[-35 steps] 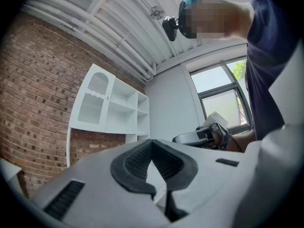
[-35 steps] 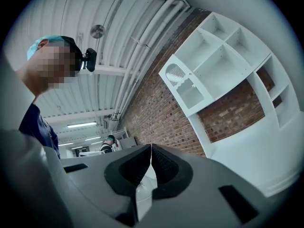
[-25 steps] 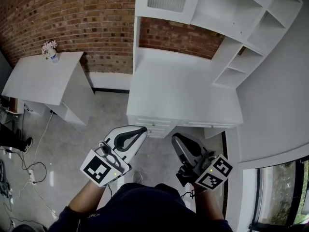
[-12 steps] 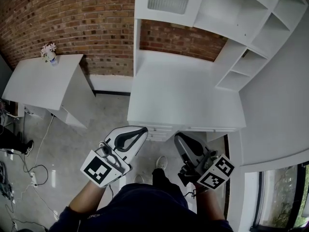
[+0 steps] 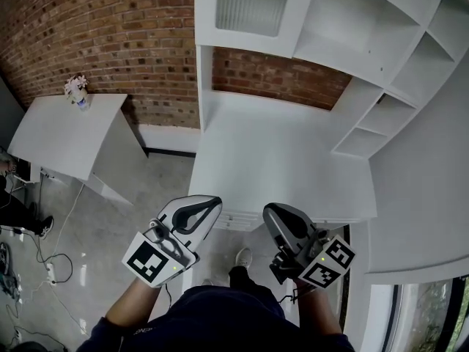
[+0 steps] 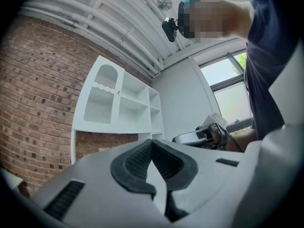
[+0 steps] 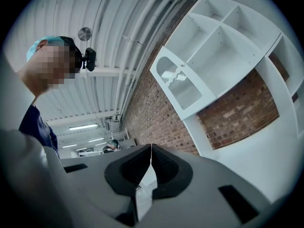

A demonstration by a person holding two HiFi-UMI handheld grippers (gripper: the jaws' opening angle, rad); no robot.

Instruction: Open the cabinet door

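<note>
Your left gripper [image 5: 213, 200] and right gripper [image 5: 268, 210] are held side by side in front of your body, apart from each other, both pointing toward the white desk unit [image 5: 278, 160]. Each has its jaws pressed together with nothing between them. In the left gripper view the black ribbed pads [image 6: 135, 163] meet at their tips, and the right gripper view shows the same. Neither tool touches the furniture. Both tips are near the desk's front edge, where shallow drawers [image 5: 236, 218] show.

The cabinet door [image 5: 248, 6] is white, with a ribbed glass panel that has an arched top. It sits at the left end of the upper shelf unit and lies flush with its frame, closed. To its right run open shelves [image 5: 366, 20]. The red brick wall [image 5: 95, 28] shows behind the desk, between desktop and cabinet.

Off to your left stands a separate white table [image 5: 66, 134] carrying a small vase of flowers [image 5: 76, 88], and cables [image 5: 45, 259] trail over the grey floor [image 5: 110, 218]. Your shoe [image 5: 242, 257] shows low down, between the two tools.
</note>
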